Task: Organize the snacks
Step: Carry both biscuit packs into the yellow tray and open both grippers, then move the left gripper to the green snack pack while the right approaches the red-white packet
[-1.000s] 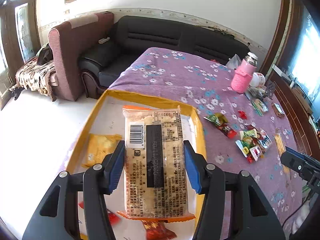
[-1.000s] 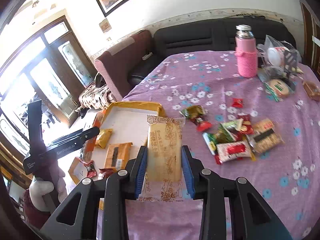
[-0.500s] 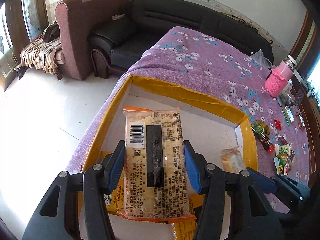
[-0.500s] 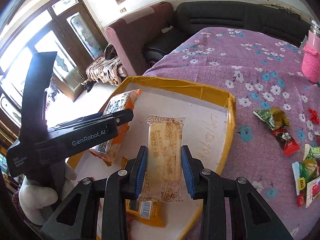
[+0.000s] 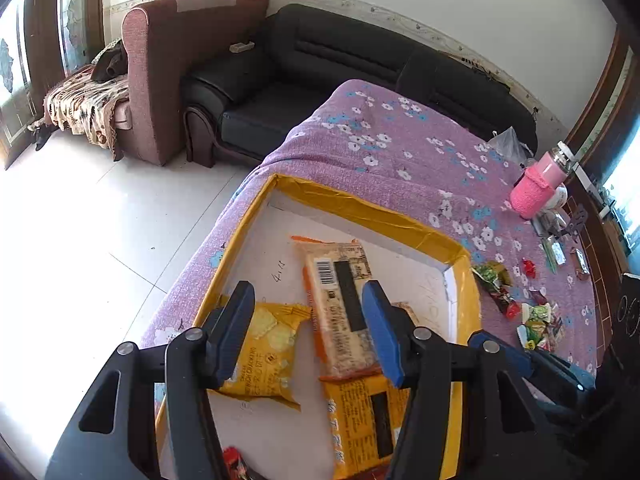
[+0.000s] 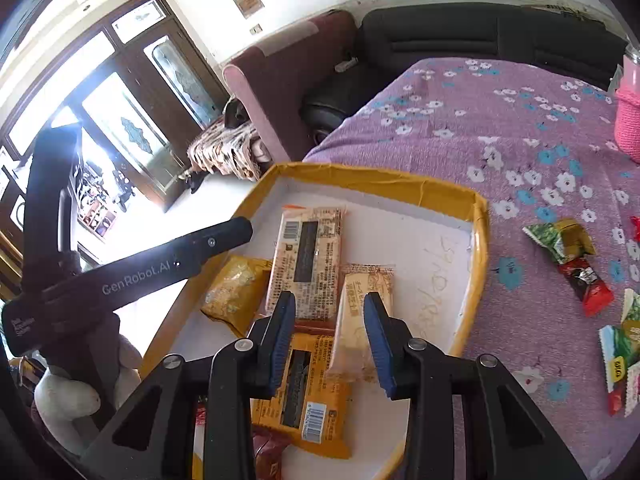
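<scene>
- Left gripper [image 5: 306, 332]: jaws stand wide with nothing gripped; the barcode cracker pack [image 5: 340, 304] lies loose in the tray [image 5: 360, 210] below them.
- Right gripper [image 6: 329, 338]: jaws have just been opening, the pale biscuit pack [image 6: 362, 312] still between them, seemingly let go.
- Judged step: dropping snacks off; next, fetch from the desk [image 6: 500, 120].
- Beyond the right jaws: four flat packs in the tray.
</scene>
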A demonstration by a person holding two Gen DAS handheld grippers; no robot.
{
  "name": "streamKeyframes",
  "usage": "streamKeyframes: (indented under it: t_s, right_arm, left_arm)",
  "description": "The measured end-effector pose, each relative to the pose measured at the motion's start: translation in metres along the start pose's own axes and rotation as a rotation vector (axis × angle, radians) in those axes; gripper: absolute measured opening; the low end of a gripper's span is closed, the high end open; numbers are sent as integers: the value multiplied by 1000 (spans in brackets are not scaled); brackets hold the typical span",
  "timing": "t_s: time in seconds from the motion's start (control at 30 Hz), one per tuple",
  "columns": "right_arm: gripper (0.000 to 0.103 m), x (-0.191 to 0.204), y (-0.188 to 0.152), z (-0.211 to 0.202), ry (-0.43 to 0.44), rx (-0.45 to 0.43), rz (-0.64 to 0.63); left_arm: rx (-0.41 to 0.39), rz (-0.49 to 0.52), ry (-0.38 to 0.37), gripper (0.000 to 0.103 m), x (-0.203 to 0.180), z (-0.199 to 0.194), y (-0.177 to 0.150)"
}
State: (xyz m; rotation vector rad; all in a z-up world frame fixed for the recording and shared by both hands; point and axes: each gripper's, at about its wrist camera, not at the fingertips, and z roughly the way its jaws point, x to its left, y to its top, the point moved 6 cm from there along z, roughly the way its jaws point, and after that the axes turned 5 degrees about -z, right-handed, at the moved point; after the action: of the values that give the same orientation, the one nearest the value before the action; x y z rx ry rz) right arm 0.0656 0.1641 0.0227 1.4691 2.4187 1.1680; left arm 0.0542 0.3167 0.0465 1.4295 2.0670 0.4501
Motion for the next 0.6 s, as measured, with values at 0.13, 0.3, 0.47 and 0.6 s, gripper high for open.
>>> streamKeyframes:
  t_s: [0.13, 0.3, 0.47, 0.6]
  right_arm:
    - [39, -29, 4, -57, -9, -87, 50]
    - [43, -105, -16, -143, -110, -190, 157]
    - [45, -197, -64, -198, -250, -220, 311]
    - [46, -237, -91, -205, -262, -205, 404]
  left_arm:
    - [-53, 14, -98, 60, -29, -41, -10]
    - [-67, 79, -196, 68, -80, -64, -35]
    - [49, 143, -250, 70, -136, -36, -75]
    - [171, 158, -306, 70, -179, -8, -103]
